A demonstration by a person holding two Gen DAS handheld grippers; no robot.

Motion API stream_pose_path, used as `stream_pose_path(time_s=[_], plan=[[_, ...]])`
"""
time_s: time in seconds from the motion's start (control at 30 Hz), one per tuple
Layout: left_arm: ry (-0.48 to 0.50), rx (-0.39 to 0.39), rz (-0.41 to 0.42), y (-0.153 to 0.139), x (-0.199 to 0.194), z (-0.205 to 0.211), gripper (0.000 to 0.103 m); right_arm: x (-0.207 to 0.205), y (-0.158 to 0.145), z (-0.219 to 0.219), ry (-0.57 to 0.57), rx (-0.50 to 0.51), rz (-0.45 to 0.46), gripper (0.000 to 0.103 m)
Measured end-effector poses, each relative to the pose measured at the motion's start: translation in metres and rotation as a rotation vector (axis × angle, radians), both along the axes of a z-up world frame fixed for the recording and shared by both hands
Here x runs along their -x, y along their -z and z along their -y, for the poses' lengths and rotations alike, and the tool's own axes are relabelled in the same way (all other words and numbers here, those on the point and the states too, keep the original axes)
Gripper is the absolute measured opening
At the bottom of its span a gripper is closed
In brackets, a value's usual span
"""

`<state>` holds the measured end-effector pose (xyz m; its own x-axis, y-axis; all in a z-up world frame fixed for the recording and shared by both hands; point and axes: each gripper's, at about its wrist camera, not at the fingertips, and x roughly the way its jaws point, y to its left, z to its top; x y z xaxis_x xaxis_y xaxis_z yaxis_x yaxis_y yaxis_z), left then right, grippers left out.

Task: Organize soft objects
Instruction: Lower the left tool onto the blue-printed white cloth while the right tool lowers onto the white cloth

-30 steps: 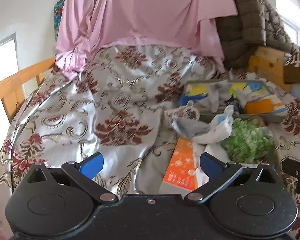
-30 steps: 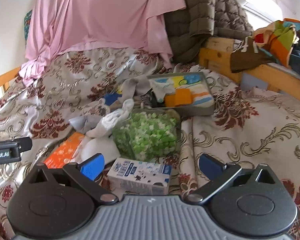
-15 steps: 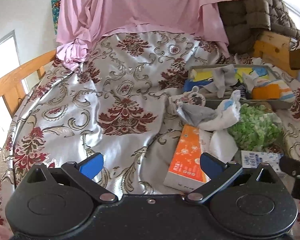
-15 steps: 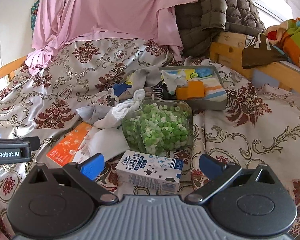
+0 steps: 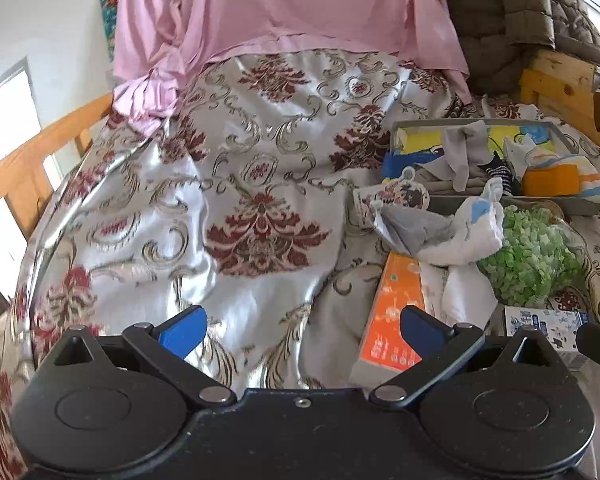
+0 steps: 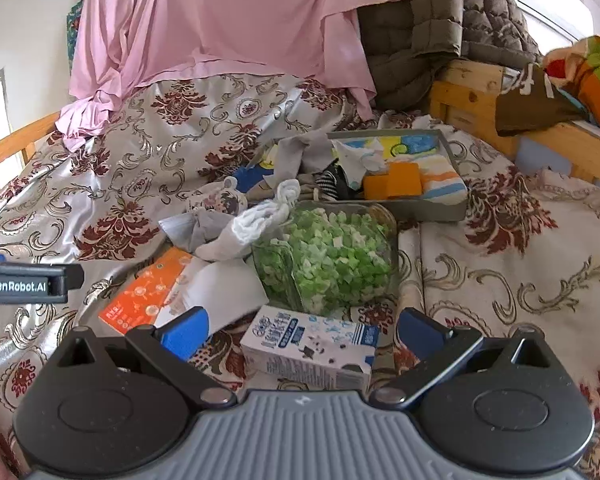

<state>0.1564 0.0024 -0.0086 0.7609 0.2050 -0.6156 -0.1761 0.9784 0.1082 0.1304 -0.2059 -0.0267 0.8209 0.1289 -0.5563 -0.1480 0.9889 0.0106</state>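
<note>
Socks [image 6: 256,228] bunched white and grey lie on the bedspread [image 5: 228,216], just ahead and slightly left of the right gripper [image 6: 300,330], touching the left side of the clear bowl of green bits [image 6: 332,256]. Right gripper wide open, holding nothing; a milk carton [image 6: 308,346] sits between its fingers, low in view. Left gripper [image 5: 300,330] also wide open and empty, over bare bedspread; from it the socks [image 5: 444,232] lie ahead and well off to the right, past the orange box [image 5: 396,320]. Judgement: right gripper is the nearer one and lines up better. Long axis of the sock bundle runs diagonally, lower left to upper right in the right view, toe end pointing toward the grey tray [image 6: 448,204]. Tray sits just beyond the bowl, already holding folded cloths and more socks. Next move likely a forward reach over the carton, jaws crossing the bundle's axis; carton and bowl rim could get bumped.
</note>
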Motion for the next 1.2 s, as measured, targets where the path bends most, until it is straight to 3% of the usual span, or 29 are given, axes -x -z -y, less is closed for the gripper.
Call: stream_pose_path(time_s=[0.27,0.37,0.67,0.97,1.2], plan=[[0.121,-0.036,-0.020,0.004,-0.026,0.003,0.102,-0.003,-0.002,-0.014,-0.098,0.041,0.034,0.103],[0.121,-0.031,-0.039,0.008,-0.034,0.001,0.102,-0.004,0.001,-0.019,-0.108,0.075,0.031,0.103],[0.077,0.119,-0.028,0.001,-0.040,-0.019,0.102,-0.021,0.014,-0.019,-0.119,0.041,-0.040,0.103],[0.208,0.200,-0.035,0.001,-0.075,-0.027,0.102,-0.055,0.031,-0.037,-0.274,-0.014,-0.086,0.103],[0.240,0.335,-0.055,0.017,-0.103,-0.038,0.102,-0.076,0.040,-0.048,-0.298,-0.063,-0.112,0.103]])
